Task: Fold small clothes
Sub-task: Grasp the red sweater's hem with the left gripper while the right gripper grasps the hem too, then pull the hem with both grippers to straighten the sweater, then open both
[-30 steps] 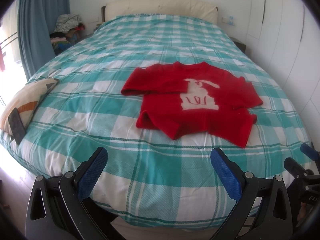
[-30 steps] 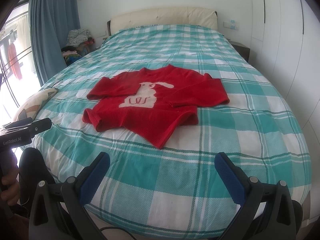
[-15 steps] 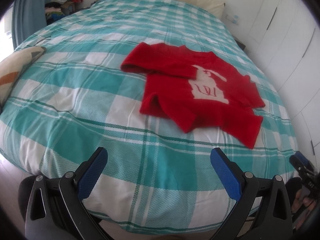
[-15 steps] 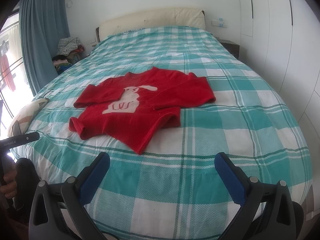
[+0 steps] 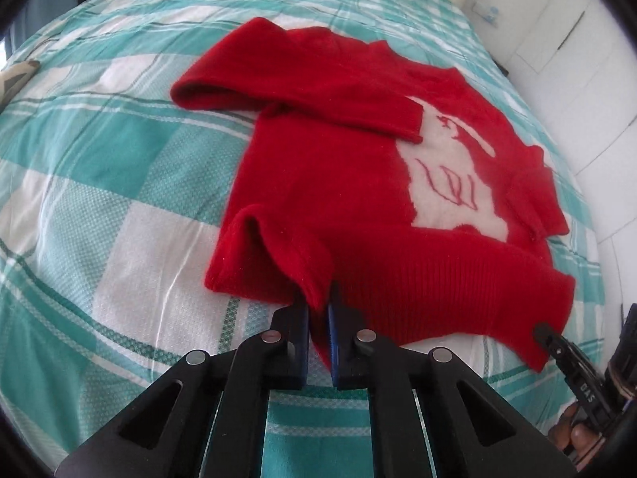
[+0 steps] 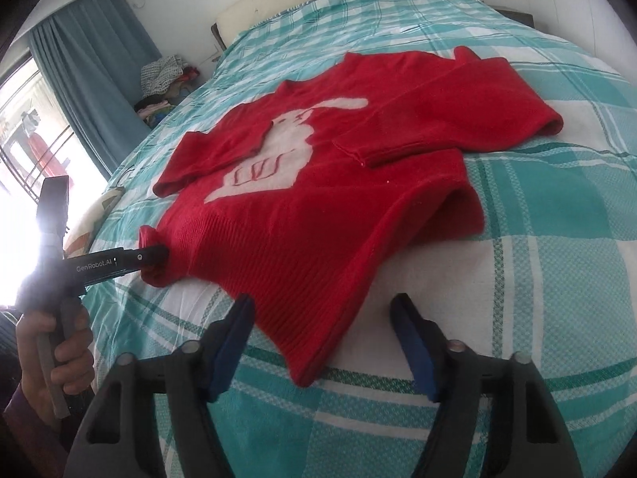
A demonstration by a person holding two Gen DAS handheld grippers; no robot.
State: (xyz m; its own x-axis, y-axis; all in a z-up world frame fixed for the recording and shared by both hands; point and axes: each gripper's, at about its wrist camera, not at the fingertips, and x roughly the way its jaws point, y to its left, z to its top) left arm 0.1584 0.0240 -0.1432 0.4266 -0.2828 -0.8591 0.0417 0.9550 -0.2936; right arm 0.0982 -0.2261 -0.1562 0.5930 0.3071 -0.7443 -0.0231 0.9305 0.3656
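Note:
A red sweater [image 5: 338, 183] with a white rabbit motif [image 6: 278, 151] lies flat on the bed, sleeves folded across its front. My left gripper [image 5: 317, 298] is shut on a raised fold of the near hem at the sweater's left corner. The right wrist view shows the left gripper [image 6: 159, 263] pinching that corner. My right gripper [image 6: 321, 306] is closing, its blue pads [image 6: 235, 338] still apart. The other hem corner lies between them, untouched by either pad. In the left wrist view the right gripper [image 5: 547, 332] shows at the far right, by that corner.
The bed carries a teal and white checked cover [image 6: 537, 279]. A patterned cushion [image 5: 16, 75] lies at its left edge. A clothes pile [image 6: 163, 71] and a blue curtain [image 6: 91, 67] stand at the back left. White wardrobe doors [image 5: 589, 91] line the right. A person's hand [image 6: 59, 350] grips the left handle.
Both grippers came down and forward from the bed's foot to the sweater's near hem. The left jaws went from wide open to shut on the hem. The right jaws narrowed.

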